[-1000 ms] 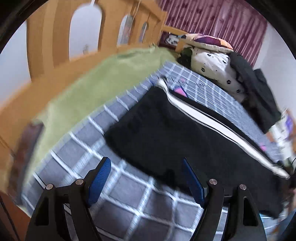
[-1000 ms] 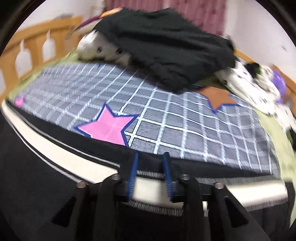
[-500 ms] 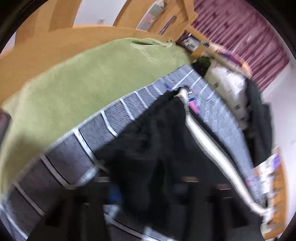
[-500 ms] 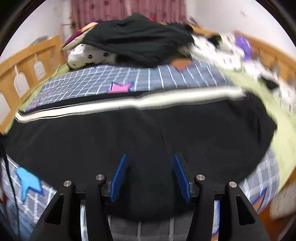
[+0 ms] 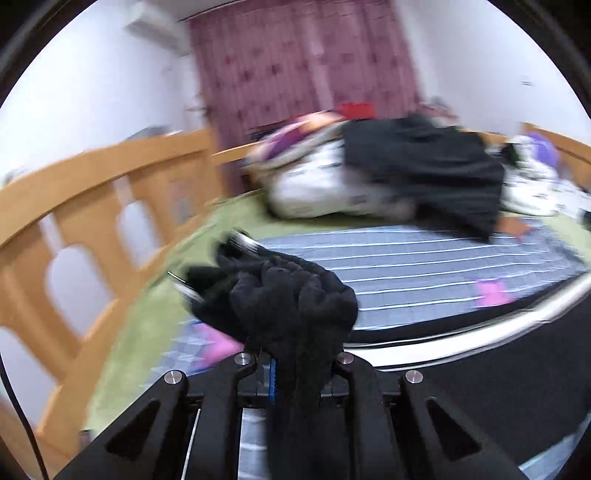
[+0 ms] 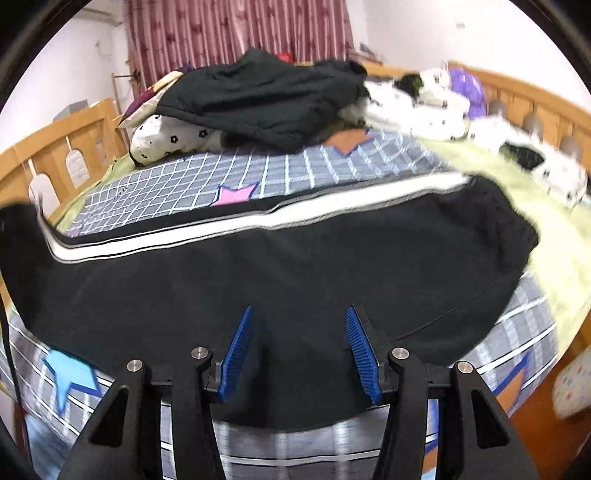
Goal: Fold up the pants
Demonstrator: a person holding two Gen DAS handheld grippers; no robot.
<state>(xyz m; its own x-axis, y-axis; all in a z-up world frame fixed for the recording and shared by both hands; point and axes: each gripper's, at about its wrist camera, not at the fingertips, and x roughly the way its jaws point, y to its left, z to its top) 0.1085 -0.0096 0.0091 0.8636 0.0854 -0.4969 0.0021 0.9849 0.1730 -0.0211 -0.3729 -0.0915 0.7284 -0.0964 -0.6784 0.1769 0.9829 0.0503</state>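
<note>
Black pants [image 6: 295, 266] with a white side stripe lie spread across the checked bedspread [image 6: 295, 170]. My left gripper [image 5: 301, 365] is shut on a bunched end of the pants [image 5: 280, 299] and holds it lifted above the bed; that end shows at the far left of the right wrist view. My right gripper [image 6: 301, 350] is open and empty, its blue pads [image 6: 238, 347] hovering over the near edge of the pants.
A wooden bed rail [image 5: 92, 192] runs along the left. A pile of dark clothes [image 6: 266, 96] and spotted pillows [image 6: 424, 110] sits at the head of the bed. A green sheet [image 6: 554, 236] lies to the right. Maroon curtains [image 6: 236, 33] hang behind.
My left gripper closed on the pants' end and lifted it, swinging toward the head of the bed. My right gripper let go of the waistband, opened and drew back.
</note>
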